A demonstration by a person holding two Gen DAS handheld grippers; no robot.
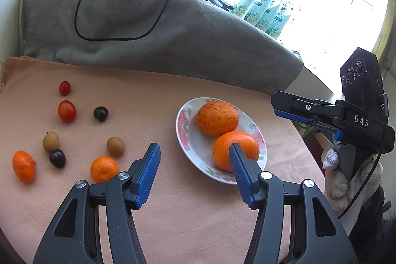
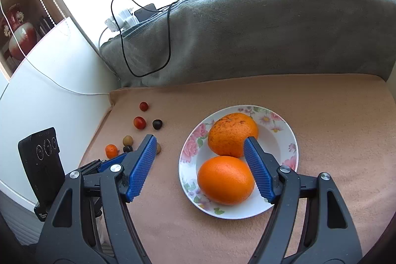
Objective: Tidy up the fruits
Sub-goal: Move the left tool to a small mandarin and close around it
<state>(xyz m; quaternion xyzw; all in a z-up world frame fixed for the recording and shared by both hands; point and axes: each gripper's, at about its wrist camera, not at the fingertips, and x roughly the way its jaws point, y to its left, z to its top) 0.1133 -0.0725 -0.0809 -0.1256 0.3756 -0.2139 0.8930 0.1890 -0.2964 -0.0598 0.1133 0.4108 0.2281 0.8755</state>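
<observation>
Grippers, left (image 1: 194,155) and right (image 2: 199,149), tilt downward over the plate (image 2: 284,204), jaws parted, gripping nothing.

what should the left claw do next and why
Probably swing the left claw toward the nearest small orange and straddle it. Two big oranges already sit on the floral plate, while the small fruits still lie loose on the peach cloth. Both claws look open and empty, and this fruit lies just beside the left claw's fingertip.
</observation>
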